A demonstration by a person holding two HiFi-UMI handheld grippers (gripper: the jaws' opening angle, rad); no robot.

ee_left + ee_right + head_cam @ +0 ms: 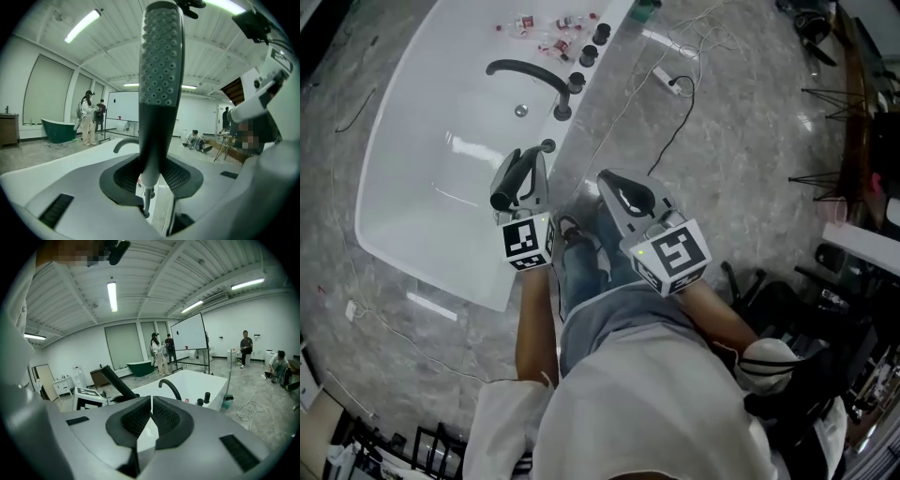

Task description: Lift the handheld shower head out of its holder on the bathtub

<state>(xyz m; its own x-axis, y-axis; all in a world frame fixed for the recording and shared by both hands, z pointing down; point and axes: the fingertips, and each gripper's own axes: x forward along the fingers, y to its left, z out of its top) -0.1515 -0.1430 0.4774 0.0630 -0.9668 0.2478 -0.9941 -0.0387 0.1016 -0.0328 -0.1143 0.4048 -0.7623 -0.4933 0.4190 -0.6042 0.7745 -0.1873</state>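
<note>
The dark grey handheld shower head (161, 70) stands upright between the pads of my left gripper (152, 176), which is shut on its handle. Its metal hose (146, 202) hangs down below the jaws. In the head view the left gripper (525, 183) holds the shower head (510, 178) above the white bathtub's near rim (422, 272), raised off the small round holder (547, 145). My right gripper (623, 192) hovers beside it over the floor. Its pads (161, 416) meet with nothing between them. From there the shower head (117, 380) shows at the left.
A black curved faucet spout (525, 70) and black knobs (589, 56) sit on the tub's right rim, with small bottles (553, 33) beyond. A power strip and cables (667, 80) lie on the marble floor. Tripods and gear (844, 178) crowd the right. People stand far off.
</note>
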